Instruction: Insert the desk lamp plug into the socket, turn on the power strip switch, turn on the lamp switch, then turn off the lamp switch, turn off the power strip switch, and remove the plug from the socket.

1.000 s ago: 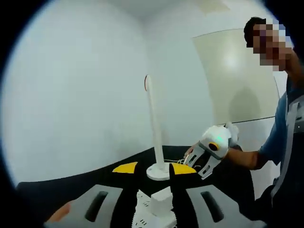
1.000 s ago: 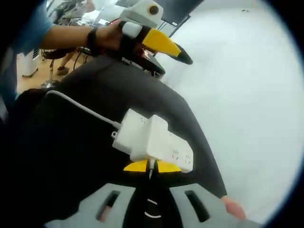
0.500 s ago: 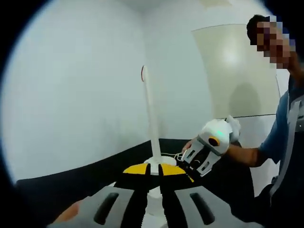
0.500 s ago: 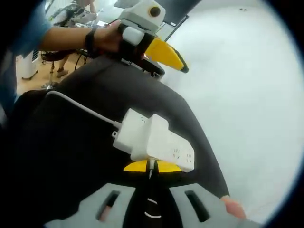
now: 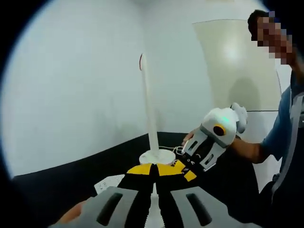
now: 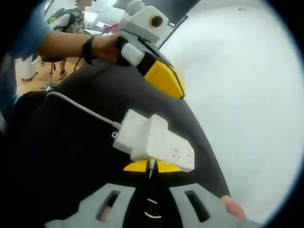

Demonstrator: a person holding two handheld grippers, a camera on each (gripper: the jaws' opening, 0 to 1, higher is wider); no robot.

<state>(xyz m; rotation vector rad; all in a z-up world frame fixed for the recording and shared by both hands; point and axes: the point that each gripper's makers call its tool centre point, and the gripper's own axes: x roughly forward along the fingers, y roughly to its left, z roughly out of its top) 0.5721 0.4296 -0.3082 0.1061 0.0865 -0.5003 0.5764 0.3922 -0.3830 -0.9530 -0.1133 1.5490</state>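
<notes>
Left gripper view: the left gripper (image 5: 154, 172) had its jaws closed together, empty; the desk lamp (image 5: 151, 121) stood upright just beyond them, unlit.

Right gripper view: the right gripper (image 6: 150, 167) pinched a thin cable; the plug (image 6: 153, 137) sat seated in the power strip (image 6: 156, 141) just ahead. Insertion appeared done; switching and removal judged outstanding.

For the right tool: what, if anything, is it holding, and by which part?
The right tool seems to pinch the thin cord just below the plug seated in the power strip.
</notes>
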